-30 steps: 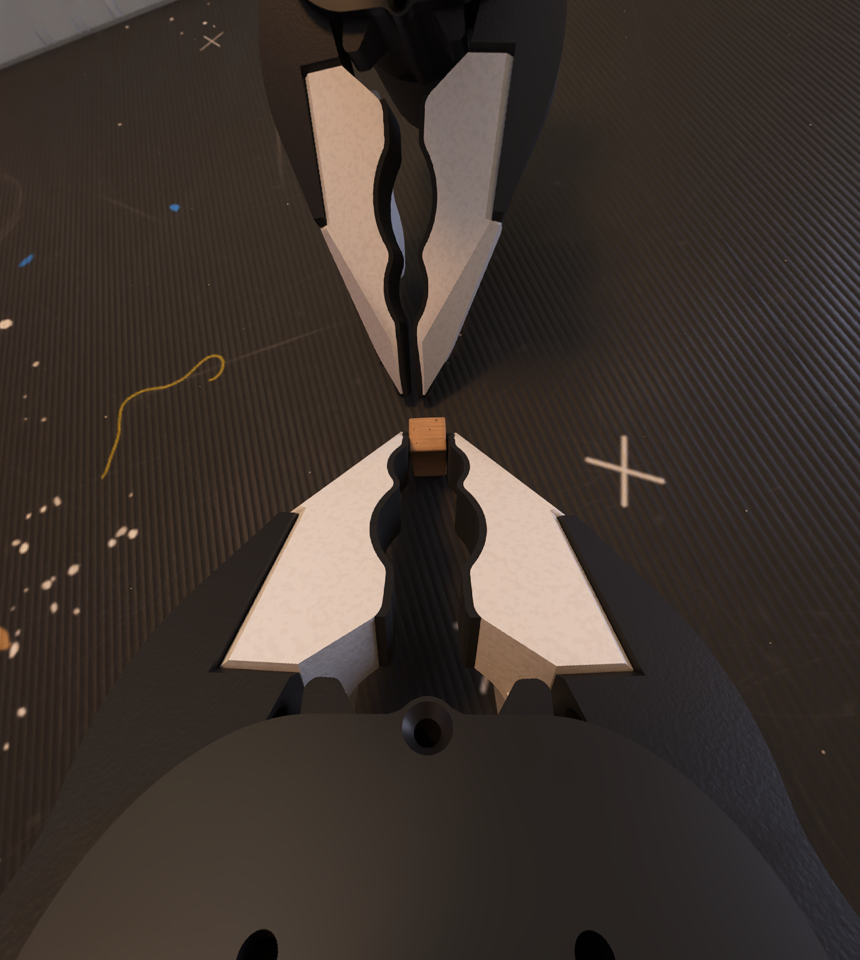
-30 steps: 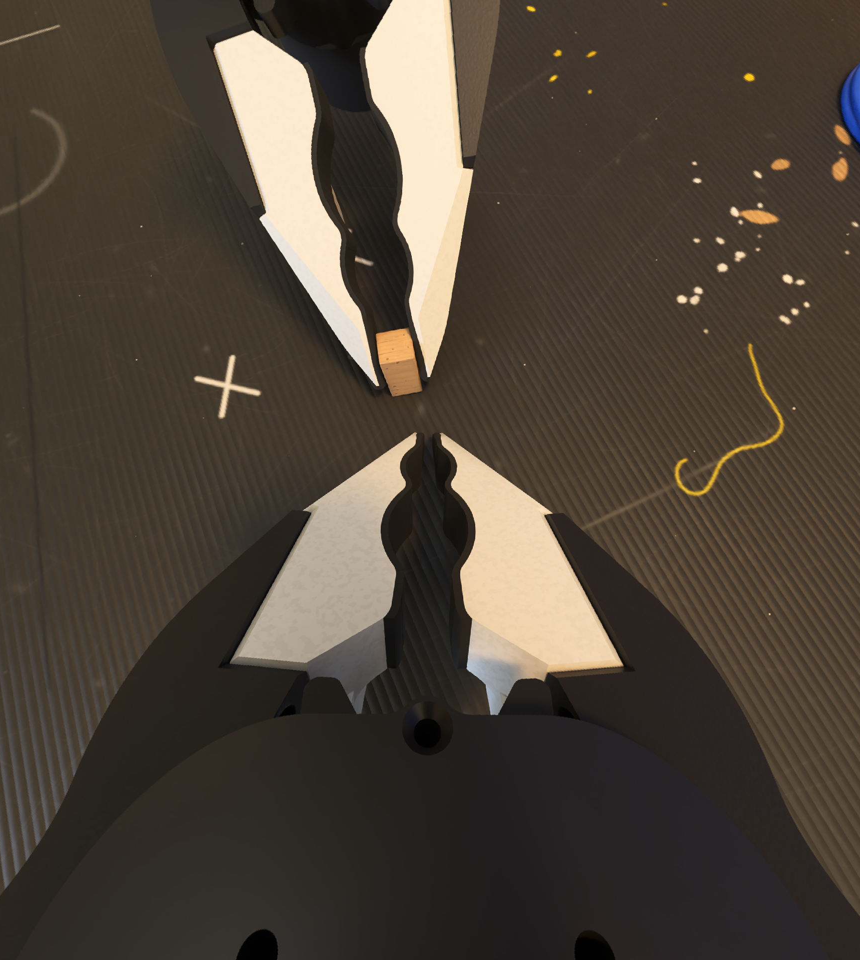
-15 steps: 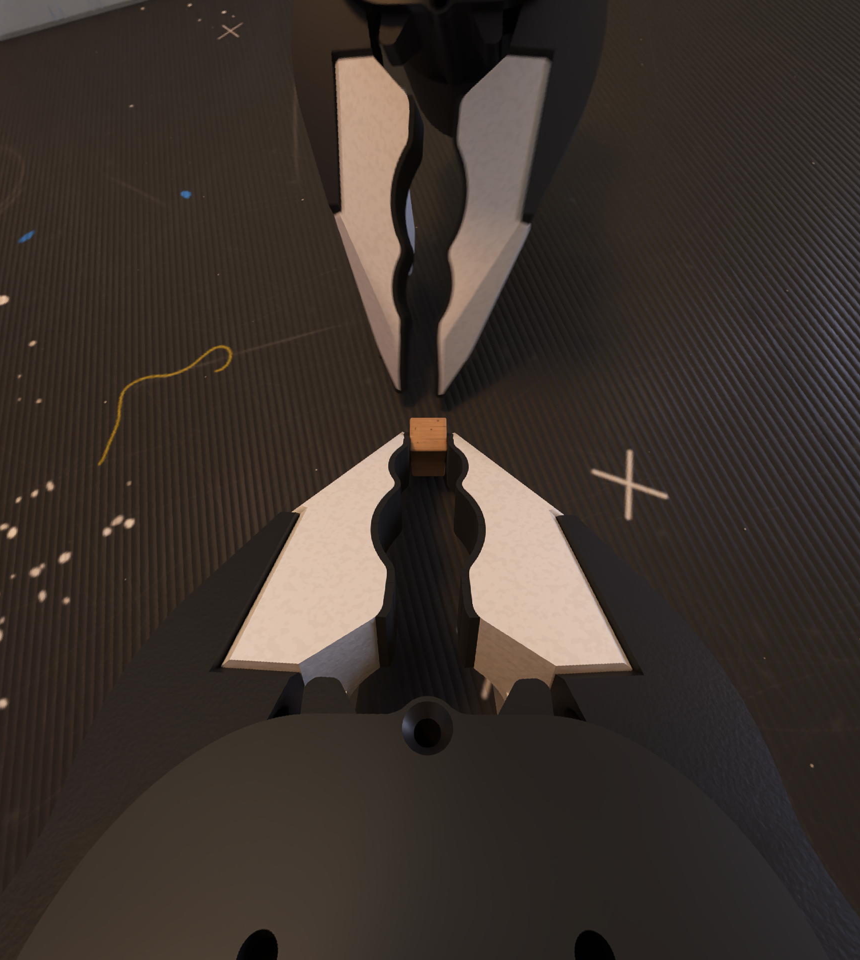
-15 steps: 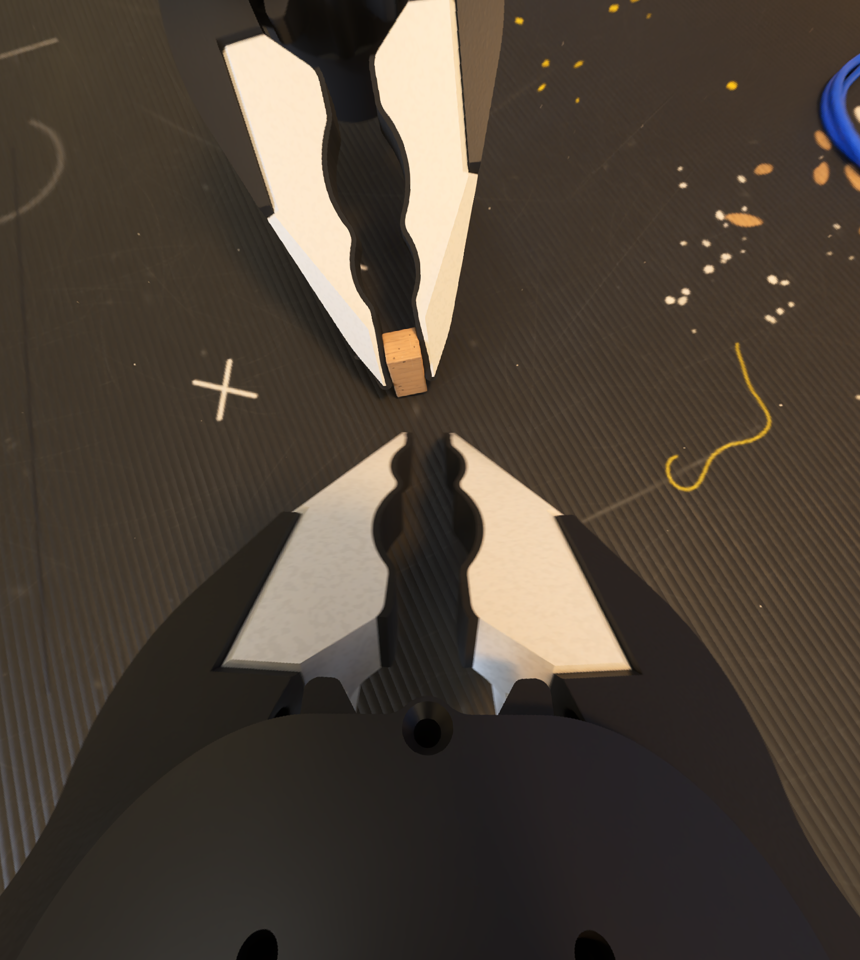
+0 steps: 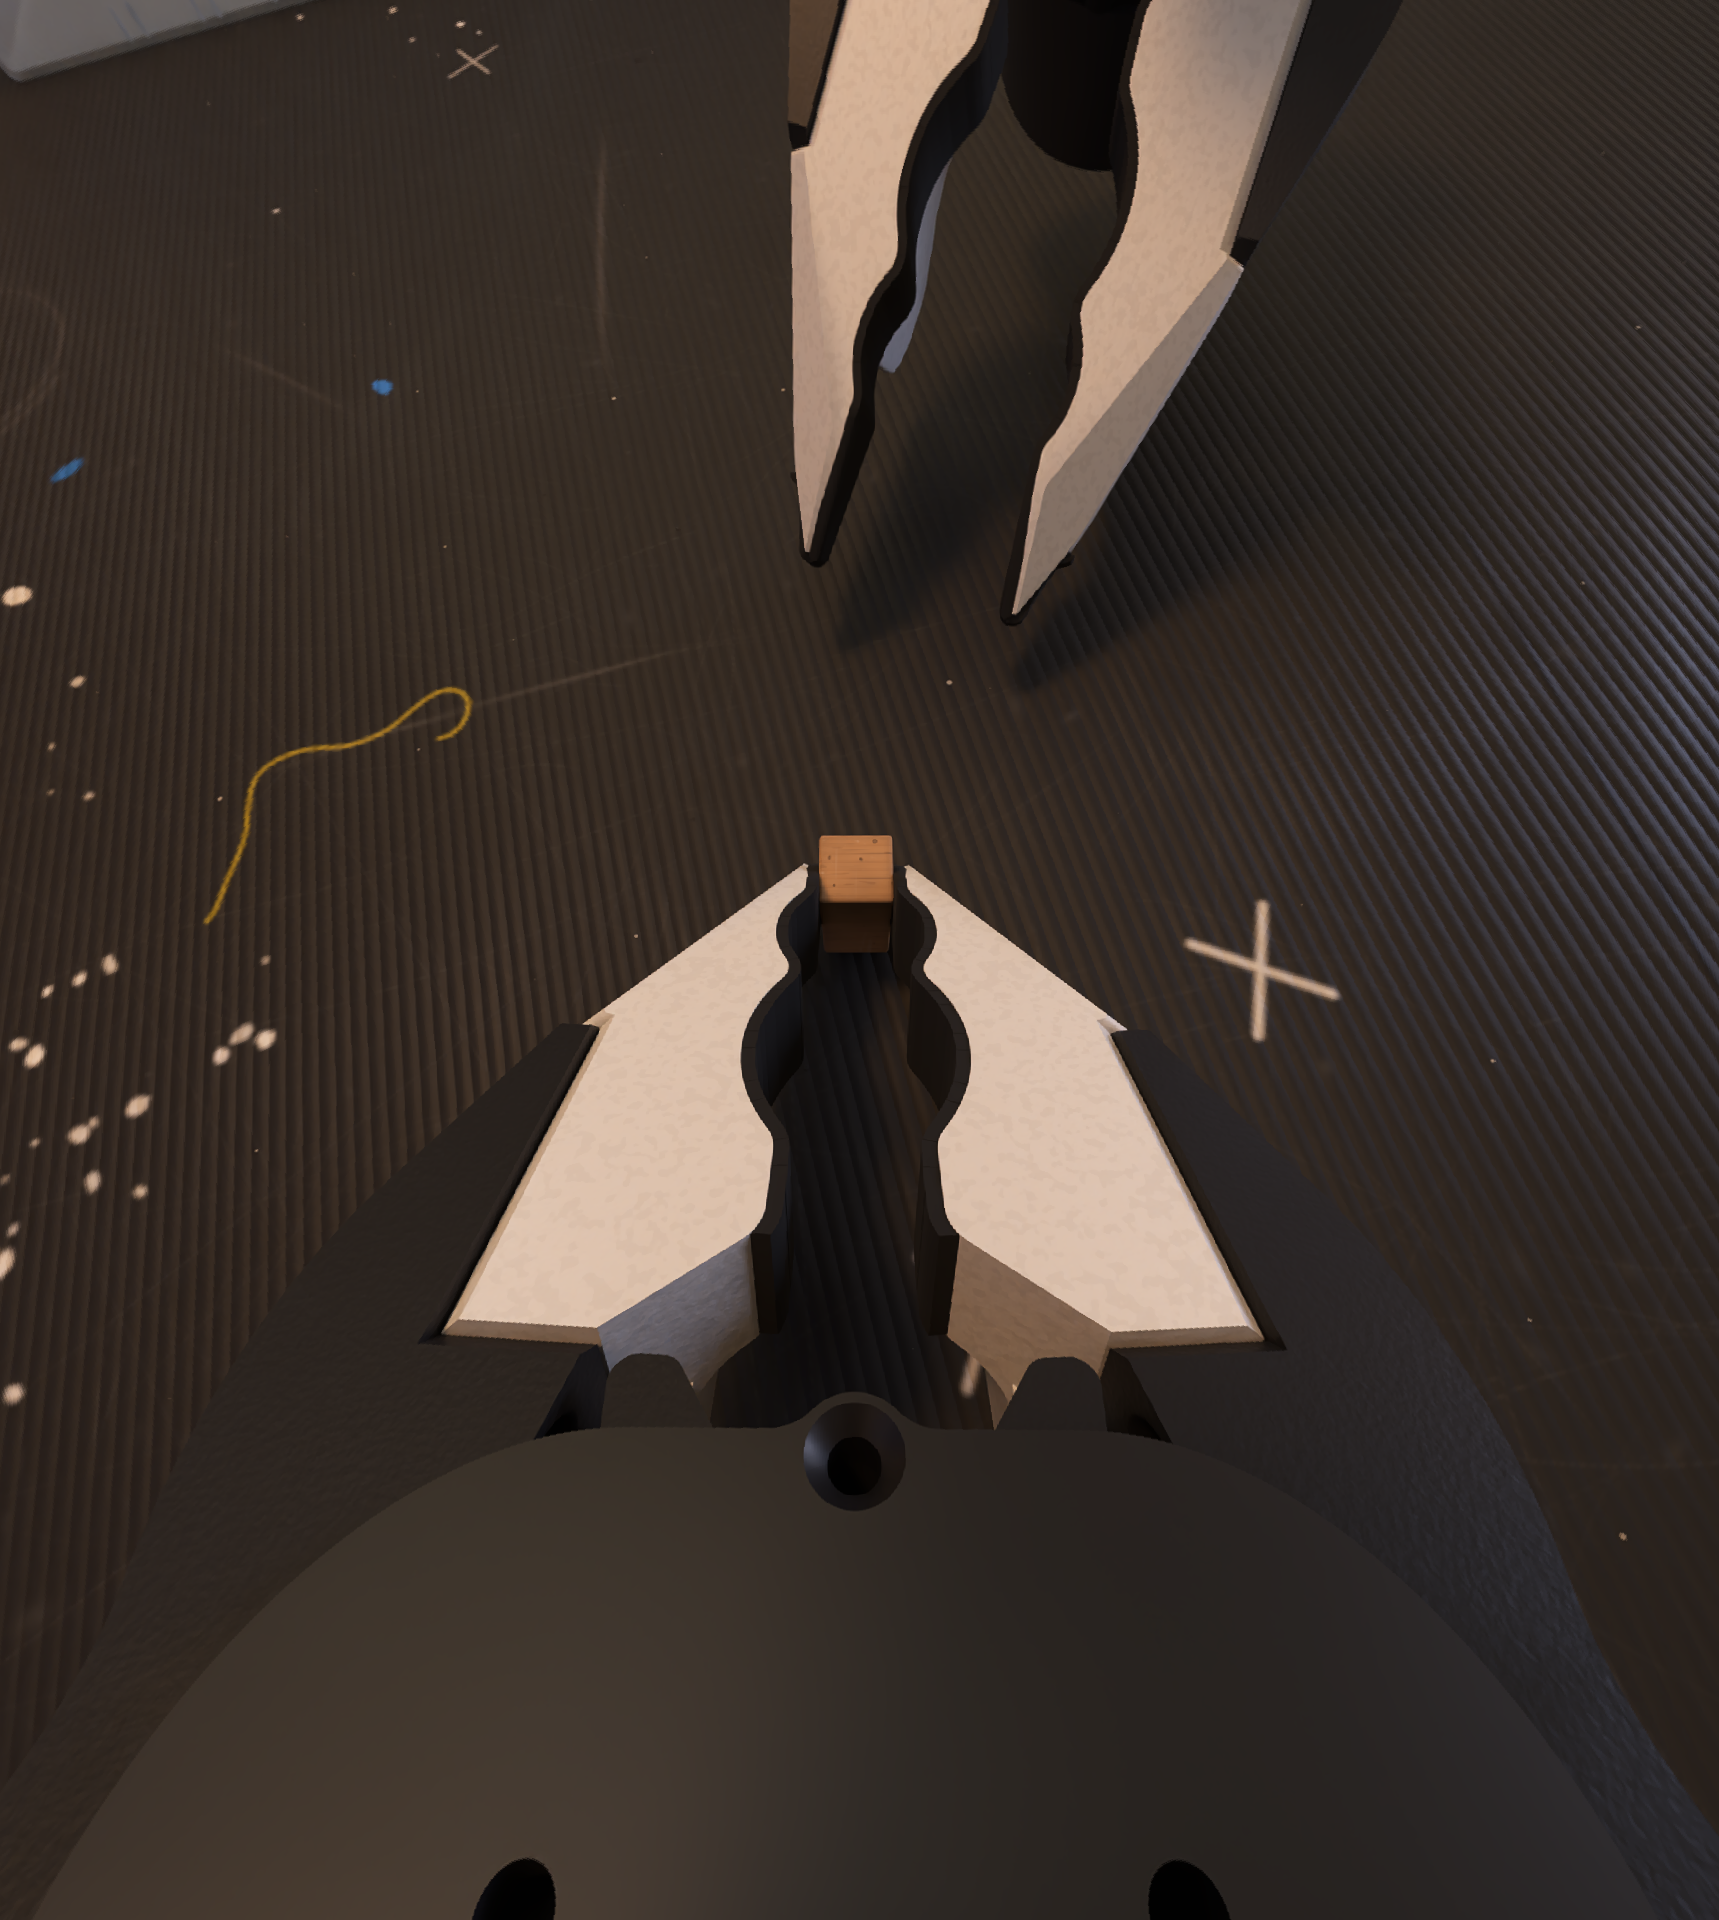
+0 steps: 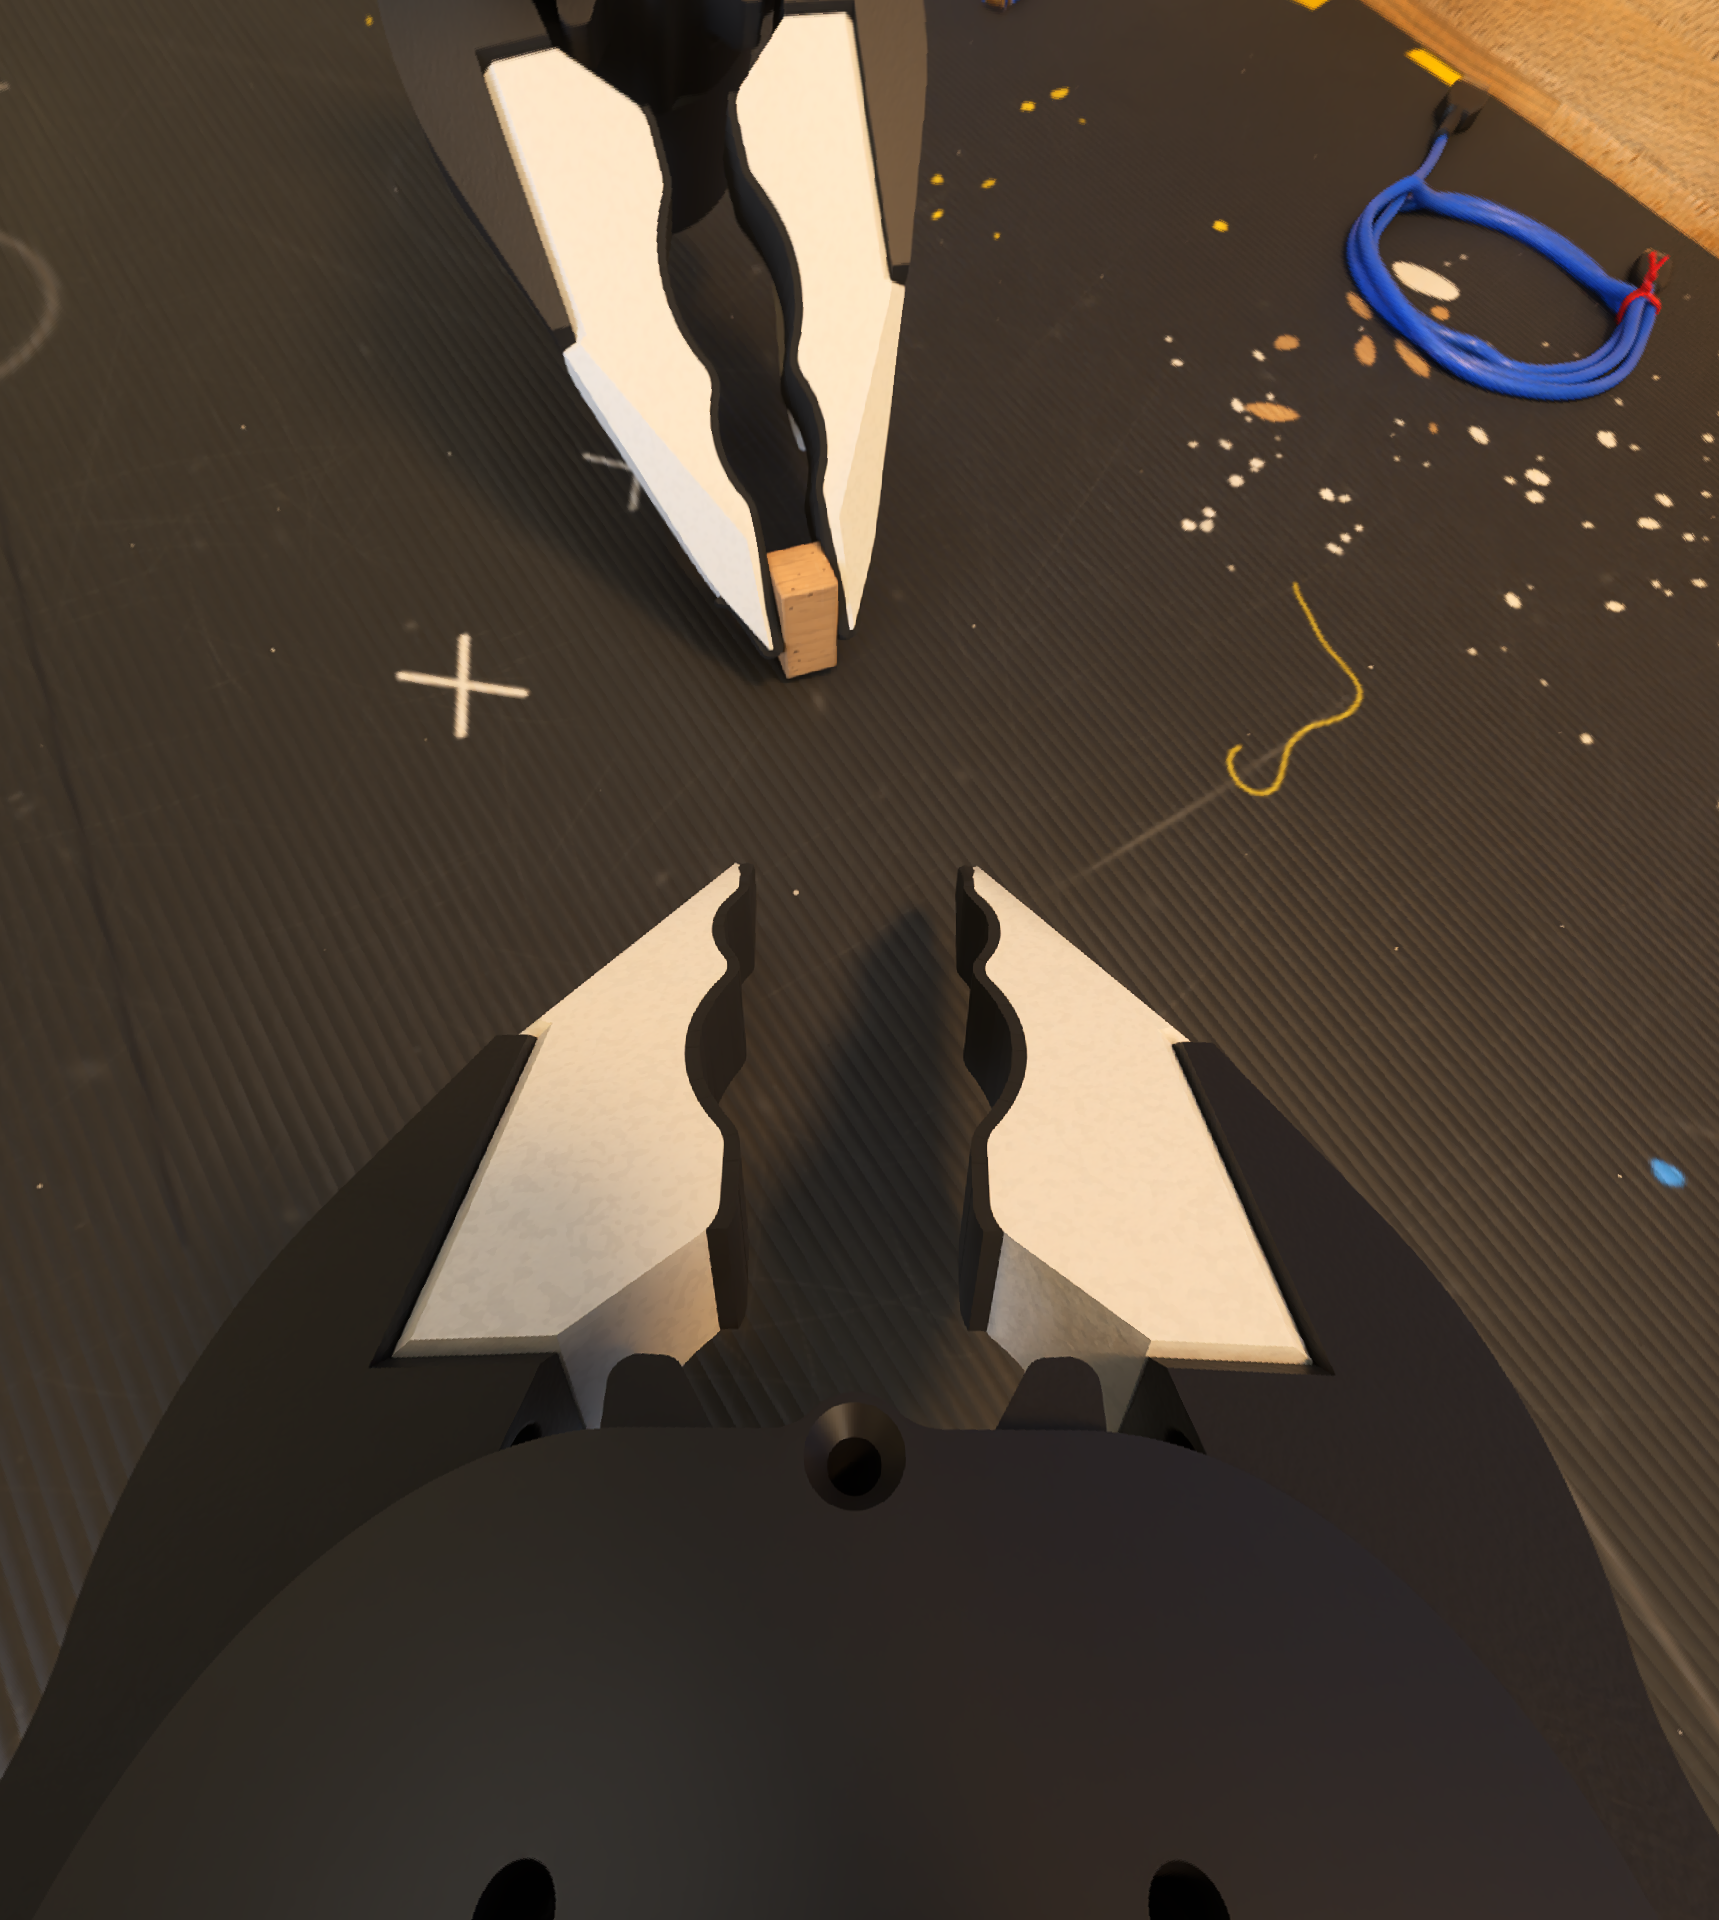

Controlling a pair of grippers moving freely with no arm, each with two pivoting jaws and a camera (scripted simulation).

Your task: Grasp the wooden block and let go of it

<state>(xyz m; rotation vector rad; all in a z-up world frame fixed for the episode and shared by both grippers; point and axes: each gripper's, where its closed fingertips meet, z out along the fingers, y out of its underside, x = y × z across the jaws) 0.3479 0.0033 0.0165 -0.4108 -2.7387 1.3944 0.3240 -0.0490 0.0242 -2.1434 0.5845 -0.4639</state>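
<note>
1. My left gripper [image 5: 856, 878] has its fingers [image 5: 657, 1101] closed narrow on the wooden block [image 5: 855, 871], pinched right at the tips, with its lower end at or just above the bench [image 5: 1457, 520]; I cannot tell whether it touches.
2. My right gripper [image 6: 855, 878] stands with fingers [image 6: 1104, 1143] spread wide and nothing between them, facing the block from well apart.
3. I judge the block light, stiff and dry, with flat sides, so little squeeze is needed. It sits at the very fingertips, though, so it could twist out.
4. The best hold is across two opposite flat faces, further in from the tips.
5. The bench is a dark ribbed mat, likely grippy, flecked with pale paint spots, a white cross [image 5: 1260, 971] and a yellow thread [image 5: 335, 774].
6. A blue cable coil [image 6: 1499, 301] lies far off near the mat's edge, where bare wood [image 6: 1665, 114] shows.
</note>
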